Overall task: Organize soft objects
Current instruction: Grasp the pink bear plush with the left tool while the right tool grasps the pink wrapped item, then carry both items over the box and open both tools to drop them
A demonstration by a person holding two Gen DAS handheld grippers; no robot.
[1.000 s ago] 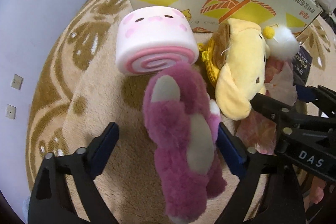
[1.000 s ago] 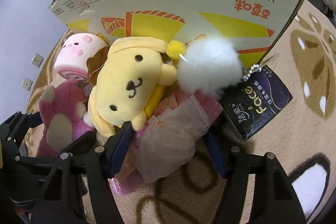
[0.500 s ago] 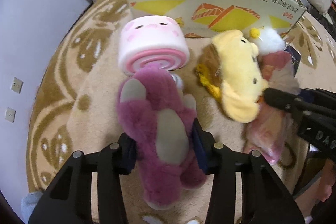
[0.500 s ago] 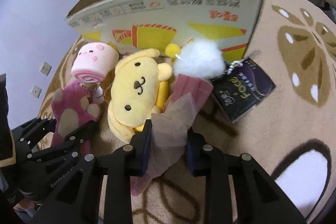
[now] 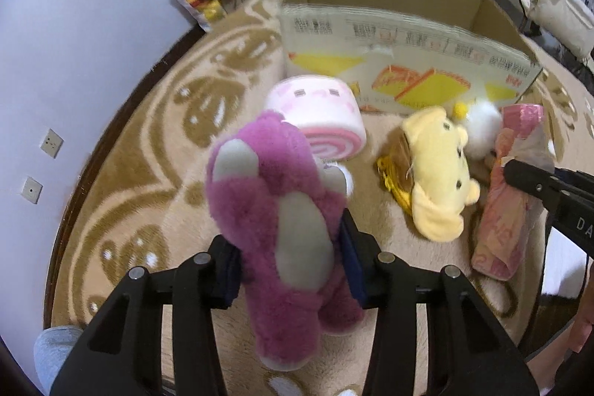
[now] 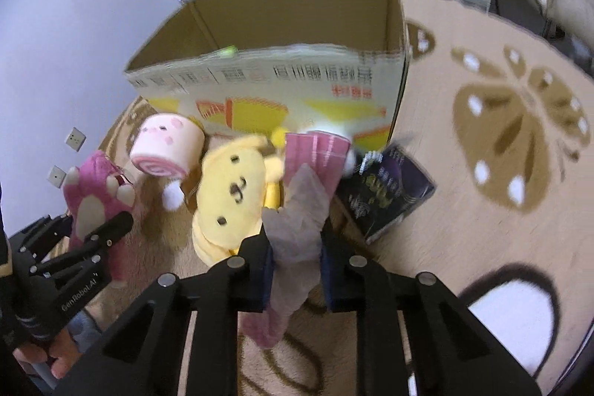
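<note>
Purple plush bear [image 5: 282, 229]: was pinched at the waist between the pads of the left gripper [image 5: 291, 255], its head drooping forward over the patterned rug [image 5: 122, 173].
Pink roll cushion [image 5: 315, 117]: lay on the rug just behind the bear, near the front wall of the cardboard box [image 5: 401, 62].
Yellow dog plush [image 5: 438, 173]: lay face up between the roll cushion and the pink packet.
Pink wrapped packet [image 6: 297, 221]: was clamped between the closed pads of the right gripper [image 6: 297, 257], its loose clear wrapper bunched at the pinch.
Risk, left: the bear hung heavy above a narrow pinch; a quick swing toward the box could probably let the fur slide out.
Risk, right: the grip seemed to be partly on slack wrapper, so the packet might slip or tear free.
Left wrist view only: the bear's belly and the pinch on it.
Right wrist view only: the box's open interior, a small green item [image 6: 227, 52] at its rim, and a dark packet [image 6: 382, 192] beside the box corner.
</note>
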